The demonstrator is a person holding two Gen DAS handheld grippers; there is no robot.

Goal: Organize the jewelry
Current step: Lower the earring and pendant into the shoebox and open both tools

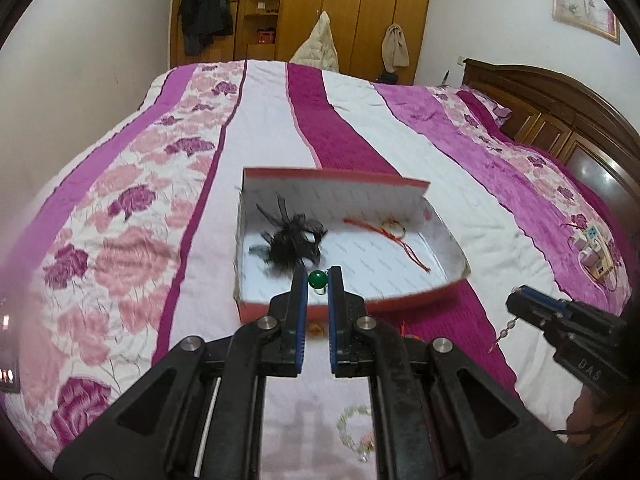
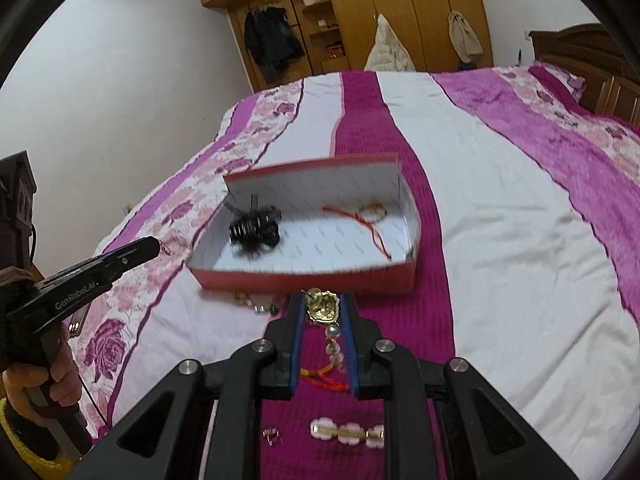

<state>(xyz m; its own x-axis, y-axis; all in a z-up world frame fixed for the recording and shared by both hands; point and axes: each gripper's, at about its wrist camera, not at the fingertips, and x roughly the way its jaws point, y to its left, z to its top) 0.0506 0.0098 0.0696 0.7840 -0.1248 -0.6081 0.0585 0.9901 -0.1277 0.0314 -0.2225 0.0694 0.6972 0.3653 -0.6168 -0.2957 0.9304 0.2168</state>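
**Two grippers lifted over the bed, each pinching a trinket near the open box**

Left wrist view: The left gripper (image 1: pixel 318 280) has its tips closed on one ring (image 1: pixel 317 281) with a green bead, held in front of the near rim of the box (image 1: pixel 448 240). The box sits on the bed (image 1: pixel 360 92), its red rim low at the front and its back wall standing up. Inside lie three things: one black hair clip (image 1: pixel 294 240) at the left, one red cord (image 1: pixel 384 236) and one gold ring (image 1: pixel 394 227) at the right, with bare floor between them. Open bedspread lies all round the box. The right gripper (image 1: pixel 516 300) comes in at the right edge, a beaded drop hanging below its tips. A pale bracelet (image 1: pixel 354 426) lies on the bed under the gripper frame, blurred and partly hidden.

Right wrist view: The right gripper is pinching one gold pendant (image 2: pixel 322 307) between its pads, pearl beads dangling from it. The box lies just ahead, its near wall blurred. A bead string (image 2: pixel 260 306) lies by that wall, hard to make out. On the bed nearer the camera lie one flower clip (image 2: pixel 347 434), one small metal piece (image 2: pixel 271 436) and an orange-red cord (image 2: pixel 324 378), partly covered by the fingers. The left gripper enters at the left, held by a hand (image 2: pixel 24 384); its tips look pressed together and its load is too small to see here.
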